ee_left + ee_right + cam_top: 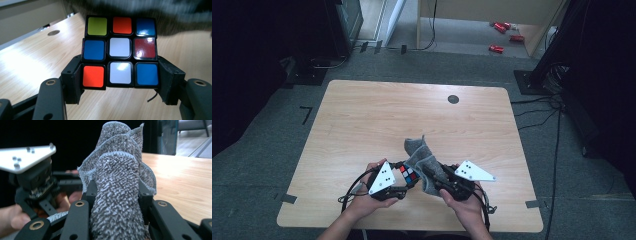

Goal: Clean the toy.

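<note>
The left claw [120,82] is pinching the rigid, glossy, multicoloured 3-by-3 puzzle cube [119,51] by its bottom layer just above the pale wooden surface [362,125], while the right claw [117,202] is clamping the soft, limp grey towelling cloth [117,185] bunched beside it, probably slip-free.

The puzzle cube [119,48] shows blue, white, orange, red and yellow-green stickers on black. The cloth [117,195] is speckled grey.

A light wooden table [362,120] with a round grey grommet [453,99].
</note>
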`<action>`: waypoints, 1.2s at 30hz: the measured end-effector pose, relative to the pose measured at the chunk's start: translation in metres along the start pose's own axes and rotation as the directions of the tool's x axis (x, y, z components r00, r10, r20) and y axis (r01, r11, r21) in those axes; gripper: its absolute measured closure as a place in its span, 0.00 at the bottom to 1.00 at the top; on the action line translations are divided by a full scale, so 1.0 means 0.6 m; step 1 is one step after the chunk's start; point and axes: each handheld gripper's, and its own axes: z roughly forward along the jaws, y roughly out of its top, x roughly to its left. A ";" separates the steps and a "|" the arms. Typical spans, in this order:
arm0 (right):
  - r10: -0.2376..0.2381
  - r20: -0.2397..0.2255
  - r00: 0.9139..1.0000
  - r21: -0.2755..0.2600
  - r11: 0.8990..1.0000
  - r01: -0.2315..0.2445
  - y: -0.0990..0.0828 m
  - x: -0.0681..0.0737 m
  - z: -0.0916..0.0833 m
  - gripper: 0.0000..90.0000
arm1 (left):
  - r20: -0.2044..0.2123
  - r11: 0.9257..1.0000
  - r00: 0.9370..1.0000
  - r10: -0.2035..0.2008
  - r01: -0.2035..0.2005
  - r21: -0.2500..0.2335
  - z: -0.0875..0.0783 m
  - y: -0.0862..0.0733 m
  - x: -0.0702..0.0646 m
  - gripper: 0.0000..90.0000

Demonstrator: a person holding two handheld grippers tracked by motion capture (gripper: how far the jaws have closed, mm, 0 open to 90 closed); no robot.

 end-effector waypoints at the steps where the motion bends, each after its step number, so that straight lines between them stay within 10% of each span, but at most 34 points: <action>1: -0.013 0.001 1.000 0.018 1.000 0.013 -0.002 0.004 0.004 0.71 | -0.004 1.000 1.000 0.006 -0.006 -0.002 -0.002 0.002 -0.001 0.38; 10: 0.102 0.067 0.992 0.072 0.992 -0.107 -0.026 -0.041 0.006 0.71 | 0.010 0.999 0.999 -0.034 0.034 -0.040 -0.009 0.002 0.009 0.38; 18: 0.055 -0.026 0.998 0.006 0.998 -0.055 -0.010 -0.014 0.004 0.71 | 0.015 1.000 1.000 -0.013 0.014 -0.021 -0.005 0.002 0.003 0.38; 24: 0.086 0.063 0.994 0.062 0.994 -0.090 -0.028 -0.045 0.006 0.71 | 0.010 0.994 0.997 -0.071 0.072 -0.080 -0.021 0.006 0.019 0.38; 31: -0.112 0.090 0.990 0.119 0.988 0.101 -0.048 -0.039 0.020 0.71 | 0.078 0.965 0.976 -0.201 0.211 -0.158 -0.038 0.010 0.045 0.38; 36: -0.347 0.001 0.938 0.143 0.928 0.343 -0.064 0.005 0.042 0.72 | 0.112 0.959 0.970 -0.214 0.231 -0.163 -0.039 0.013 0.043 0.38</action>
